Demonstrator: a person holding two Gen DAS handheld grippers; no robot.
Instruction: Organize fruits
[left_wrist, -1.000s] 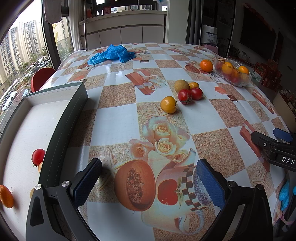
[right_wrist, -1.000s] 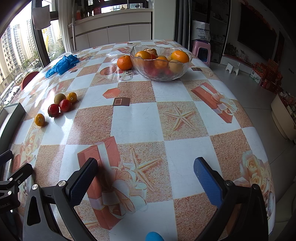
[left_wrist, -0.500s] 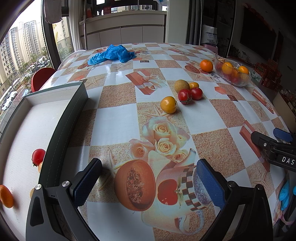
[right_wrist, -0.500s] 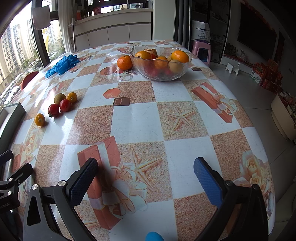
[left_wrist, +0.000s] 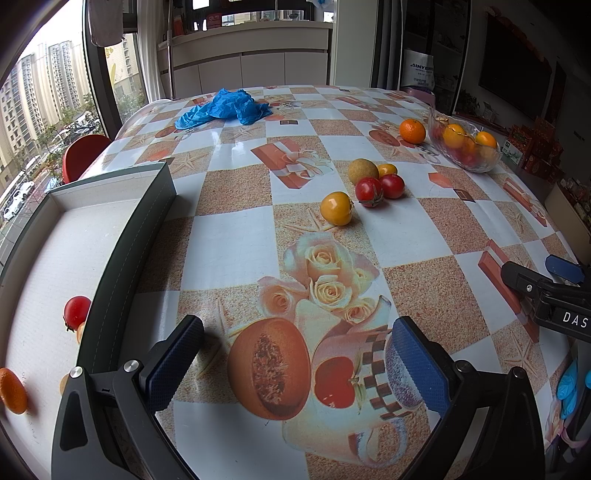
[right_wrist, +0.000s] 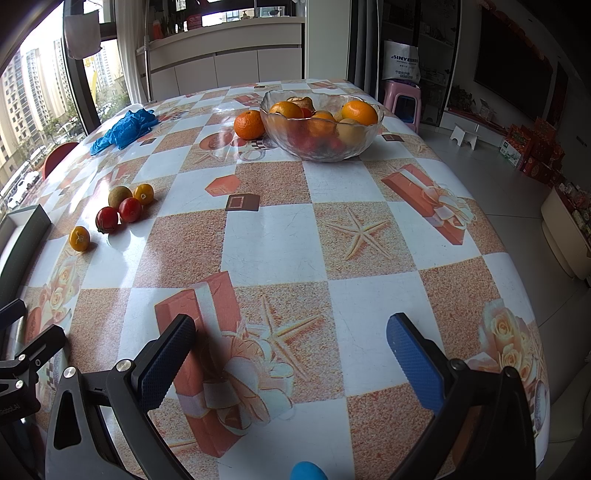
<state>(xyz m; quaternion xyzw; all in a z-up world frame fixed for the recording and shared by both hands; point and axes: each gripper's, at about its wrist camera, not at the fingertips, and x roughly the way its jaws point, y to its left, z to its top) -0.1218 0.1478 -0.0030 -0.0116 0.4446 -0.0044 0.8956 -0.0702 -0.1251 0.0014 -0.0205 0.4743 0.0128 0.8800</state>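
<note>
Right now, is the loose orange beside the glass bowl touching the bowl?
Cannot tell. In the right wrist view the round orange overlaps the clear glass bowl's rim edge; the left wrist view shows no plain gap either.

In the left wrist view, the tray (left_wrist: 125, 236) wall hides part of a red tomato (left_wrist: 76, 311); the left frame edge crops an orange (left_wrist: 12, 390). Fruit low in the glass bowl (right_wrist: 321, 147) is indistinct.

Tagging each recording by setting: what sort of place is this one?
Most likely a home dining area in a high-rise flat: a table with a printed tablecloth, a glass fruit bowl, kitchen-style cabinets behind it, and apartment towers outside the window.
</note>
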